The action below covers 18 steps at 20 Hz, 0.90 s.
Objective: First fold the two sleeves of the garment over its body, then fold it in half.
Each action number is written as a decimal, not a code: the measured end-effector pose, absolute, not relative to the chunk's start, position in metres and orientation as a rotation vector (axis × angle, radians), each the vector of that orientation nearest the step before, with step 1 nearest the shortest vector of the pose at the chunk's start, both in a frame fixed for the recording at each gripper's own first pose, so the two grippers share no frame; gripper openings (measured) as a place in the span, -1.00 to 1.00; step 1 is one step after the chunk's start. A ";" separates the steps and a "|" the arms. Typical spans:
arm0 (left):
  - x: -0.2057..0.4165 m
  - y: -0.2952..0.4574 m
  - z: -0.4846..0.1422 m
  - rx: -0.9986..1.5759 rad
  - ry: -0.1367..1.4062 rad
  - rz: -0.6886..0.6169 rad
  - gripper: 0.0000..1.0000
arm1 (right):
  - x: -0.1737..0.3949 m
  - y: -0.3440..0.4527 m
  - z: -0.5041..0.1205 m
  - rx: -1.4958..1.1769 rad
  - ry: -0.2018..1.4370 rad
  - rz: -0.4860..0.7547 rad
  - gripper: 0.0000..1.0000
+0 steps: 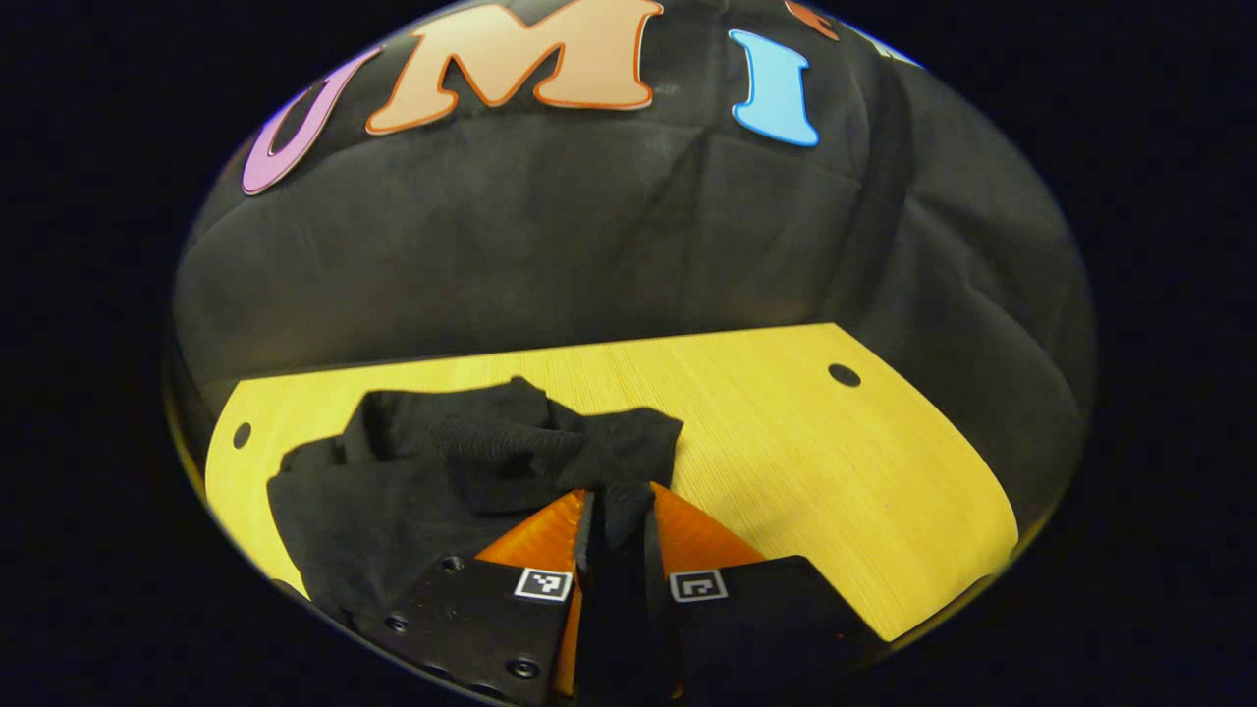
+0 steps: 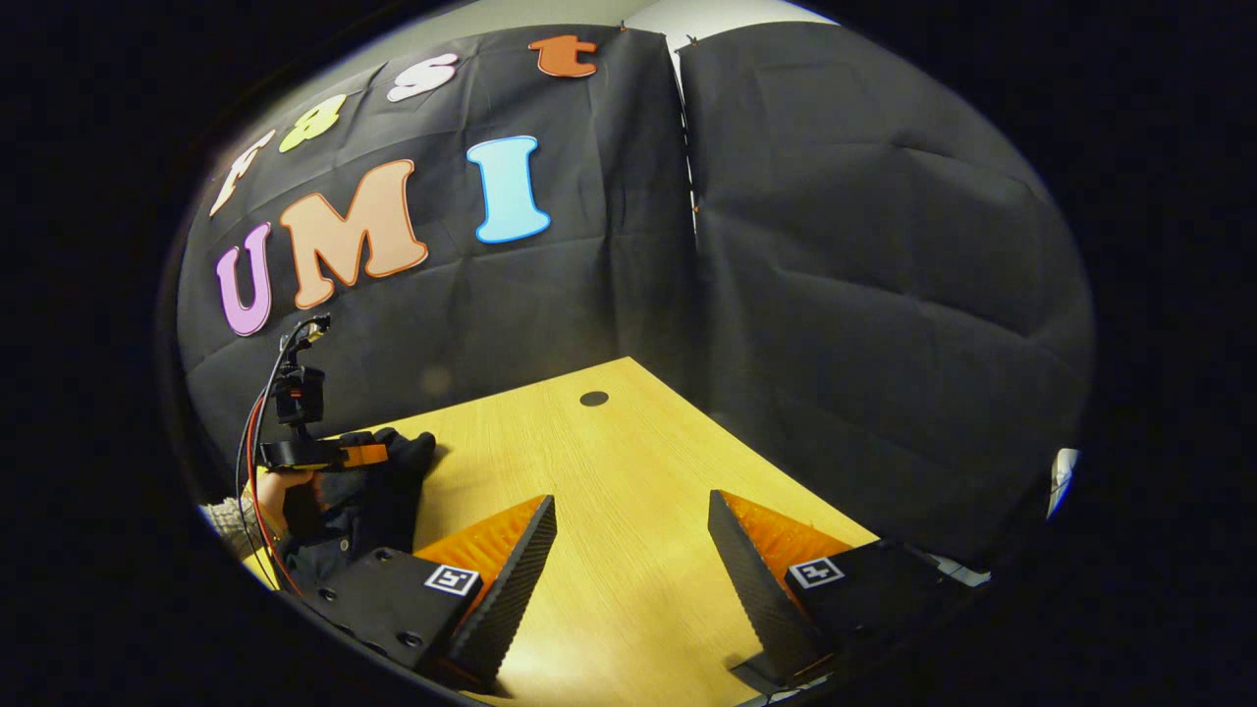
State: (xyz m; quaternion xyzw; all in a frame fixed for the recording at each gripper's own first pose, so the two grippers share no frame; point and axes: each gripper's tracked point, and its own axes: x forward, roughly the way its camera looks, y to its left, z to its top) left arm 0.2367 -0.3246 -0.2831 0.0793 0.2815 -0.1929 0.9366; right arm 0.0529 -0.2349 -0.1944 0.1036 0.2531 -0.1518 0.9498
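On the table [image 1: 786, 432], left claw [image 1: 619, 511] clamps the garment [image 1: 422, 471]; right claw [image 2: 628, 560] gapes apart.

A pale wooden desk [image 2: 628, 471] with round dark holes [image 2: 593, 399] near its far corners stands against a wrinkled black cloth wall [image 2: 864, 295] hung in two panels, with a strip of light ceiling [image 2: 707, 14] above.
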 end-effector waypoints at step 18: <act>0.186 -0.214 -0.152 0.157 0.267 -0.241 0.84 | 0.058 -0.184 -0.192 0.149 0.526 -0.179 0.96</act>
